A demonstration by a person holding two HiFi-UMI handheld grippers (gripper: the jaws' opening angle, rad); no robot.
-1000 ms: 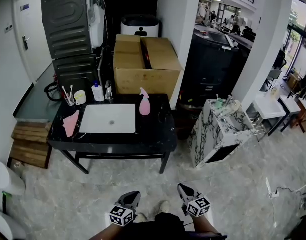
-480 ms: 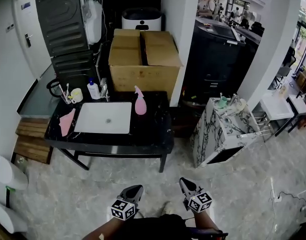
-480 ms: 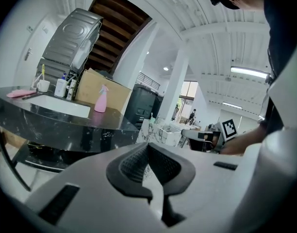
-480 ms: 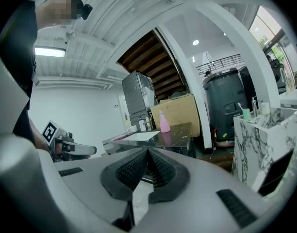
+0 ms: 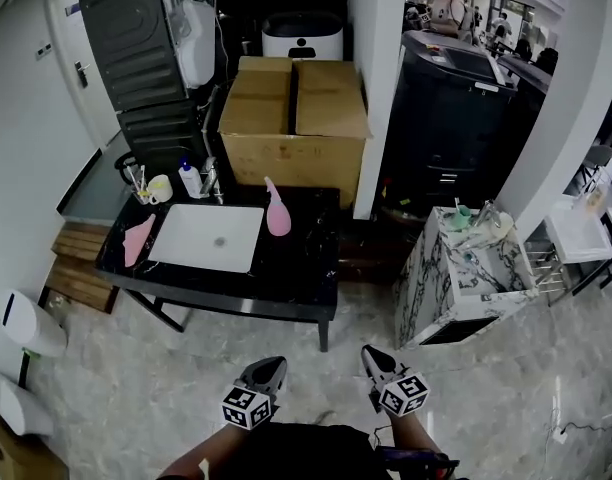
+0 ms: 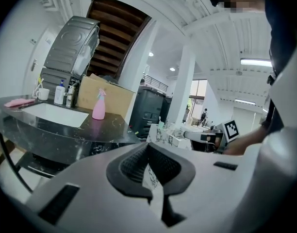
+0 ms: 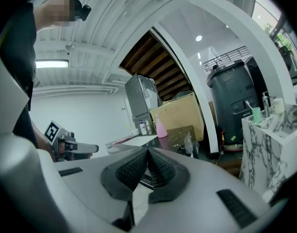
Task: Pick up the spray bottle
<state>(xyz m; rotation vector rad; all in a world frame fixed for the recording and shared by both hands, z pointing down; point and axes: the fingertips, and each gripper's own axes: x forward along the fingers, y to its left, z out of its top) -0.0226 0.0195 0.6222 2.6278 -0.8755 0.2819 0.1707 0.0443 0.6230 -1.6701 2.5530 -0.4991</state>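
Bottle (image 5: pixel 277 211) is standing upper centre on table (image 5: pixel 296 280), beside sink (image 5: pixel 208 236). Left gripper (image 5: pixel 269 367) and right gripper (image 5: pixel 372 357) are hovering bottom centre, jaws closed, empty.

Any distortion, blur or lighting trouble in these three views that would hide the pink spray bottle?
Head view: mild fisheye bending, even light, spray bottle small but sharp on the black table. Left gripper view: heavy fisheye, black corners, shut left tongs loom soft in front, bottle clear. Right gripper view: same warping, right tongs fill the bottom, bottle tiny.
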